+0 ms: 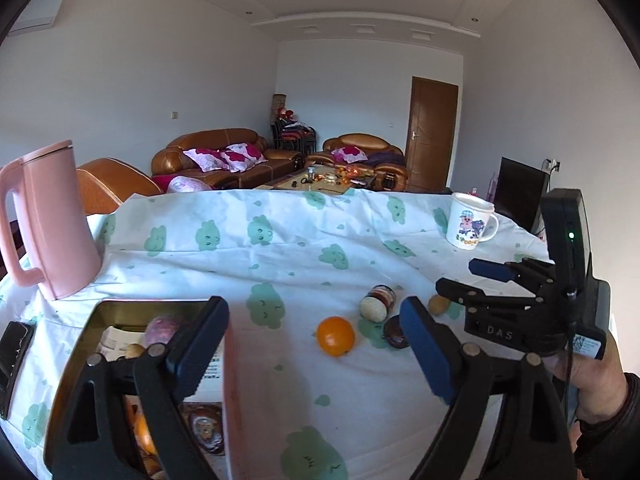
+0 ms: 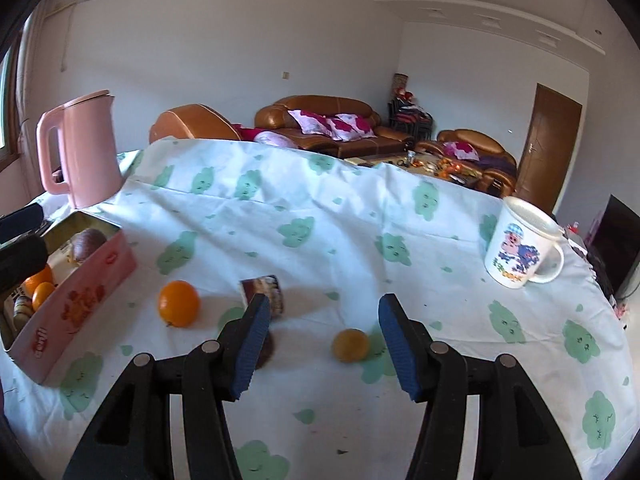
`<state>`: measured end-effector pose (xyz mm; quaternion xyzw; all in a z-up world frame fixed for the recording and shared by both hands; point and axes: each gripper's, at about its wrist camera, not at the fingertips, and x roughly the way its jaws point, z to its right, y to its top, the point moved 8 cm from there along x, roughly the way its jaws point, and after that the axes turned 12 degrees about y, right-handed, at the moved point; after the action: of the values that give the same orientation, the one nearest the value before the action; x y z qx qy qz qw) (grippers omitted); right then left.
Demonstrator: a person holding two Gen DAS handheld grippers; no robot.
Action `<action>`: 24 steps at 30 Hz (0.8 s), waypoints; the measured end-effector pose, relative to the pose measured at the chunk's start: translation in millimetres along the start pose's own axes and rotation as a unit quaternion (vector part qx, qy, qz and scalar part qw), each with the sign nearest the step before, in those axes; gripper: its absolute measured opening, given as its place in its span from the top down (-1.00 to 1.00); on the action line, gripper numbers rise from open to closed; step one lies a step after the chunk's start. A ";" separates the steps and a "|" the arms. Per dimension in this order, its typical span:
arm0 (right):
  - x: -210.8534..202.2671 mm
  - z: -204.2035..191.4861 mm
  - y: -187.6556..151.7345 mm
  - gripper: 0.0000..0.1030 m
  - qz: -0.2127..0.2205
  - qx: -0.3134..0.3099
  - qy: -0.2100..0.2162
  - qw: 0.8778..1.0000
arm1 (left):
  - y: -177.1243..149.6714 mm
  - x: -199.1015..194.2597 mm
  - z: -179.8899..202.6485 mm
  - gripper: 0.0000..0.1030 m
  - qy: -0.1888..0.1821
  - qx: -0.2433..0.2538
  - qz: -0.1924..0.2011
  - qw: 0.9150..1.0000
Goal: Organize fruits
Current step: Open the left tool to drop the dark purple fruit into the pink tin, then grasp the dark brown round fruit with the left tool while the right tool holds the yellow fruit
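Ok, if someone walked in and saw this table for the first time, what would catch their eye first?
Probably the tall pink kettle at the far left of the cloud-print tablecloth, and the bright orange lying loose mid-table beside the pink tin that already holds fruit. Then the cartoon mug at the right edge, with the open right hand-held gripper low over a small yellowish fruit.

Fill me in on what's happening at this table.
A person holding a gripper in each hand is sorting fruit into a pink tin on a table with a printed cloth. The tin already holds a few oranges and other items. The left gripper hangs open by the tin, holding nothing. The right gripper is open too, lined up with a small yellowish fruit on the cloth. An orange, a small jar on its side and a dark round item still lie loose nearby.
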<state>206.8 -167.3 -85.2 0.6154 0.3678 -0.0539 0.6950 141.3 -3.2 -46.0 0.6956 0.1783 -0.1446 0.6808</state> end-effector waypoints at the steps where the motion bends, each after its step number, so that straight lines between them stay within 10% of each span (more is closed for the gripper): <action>1: 2.8 7.5 -2.8 -0.13 -0.006 0.008 -0.002 1.000 | -0.7 4.8 9.7 -0.87 0.002 0.009 -0.003 1.000; 15: 40.3 29.8 -21.7 -0.11 -0.083 0.061 0.041 0.994 | -20.8 70.6 73.3 -0.67 -0.040 0.033 -0.090 0.995; 18: 45.8 24.5 -26.4 0.37 -0.105 0.054 0.043 0.992 | -24.8 75.8 80.2 -0.64 -0.055 0.039 -0.108 0.992; 24: 45.1 22.0 -27.1 0.43 -0.102 0.060 0.065 0.991 | -28.7 79.1 81.8 -0.41 -0.058 0.041 -0.121 0.990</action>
<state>235.0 -176.3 -134.0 0.6173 0.4688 -0.1060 0.6228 202.8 -80.5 -109.3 0.6864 0.2152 -0.2735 0.6386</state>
